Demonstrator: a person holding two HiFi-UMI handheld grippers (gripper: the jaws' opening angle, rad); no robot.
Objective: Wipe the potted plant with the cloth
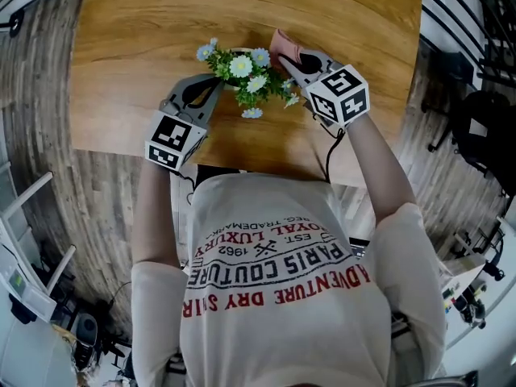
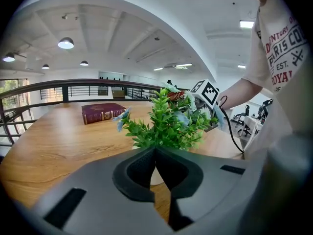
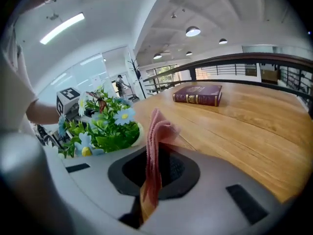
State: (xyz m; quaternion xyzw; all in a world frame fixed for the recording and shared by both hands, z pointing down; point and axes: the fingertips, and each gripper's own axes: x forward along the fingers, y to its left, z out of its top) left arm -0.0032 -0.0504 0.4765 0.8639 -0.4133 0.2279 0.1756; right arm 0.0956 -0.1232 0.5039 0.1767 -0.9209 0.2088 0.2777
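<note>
Right gripper (image 3: 155,156) clamped on a folded pink cloth (image 3: 157,129), free end poking up past the tips. Held just beside the plant (image 1: 246,75), on its right and far side in the head view. Cloth near the blue and white flowers (image 3: 120,115); contact not clear.

Left gripper (image 2: 155,153) with jaws together, nothing between them. Tips aimed at the near-left side of the plant, right by the white pot (image 2: 156,177). Touching or not: cannot tell. Probably there as a brace, not as a grip.

Plant upright on the wooden table (image 1: 153,22), between the two grippers. Dark red book (image 3: 198,94) flat on the table, well behind and out of the way.

Step in hand, as a judgement: cloth at the plant, wiping about to start or just starting on the right side. No leaf seen pressed under the cloth yet.

Next move calls for:
- light, short strokes with the cloth end across leaves and petals
- a tight clamp against slipping
- a gentle touch: flimsy stems, and a small pot likely easy to tip or slide with a hard push
- a brace on the left side during each stroke
- then round to the near and left sides, with the pot itself probably last
</note>
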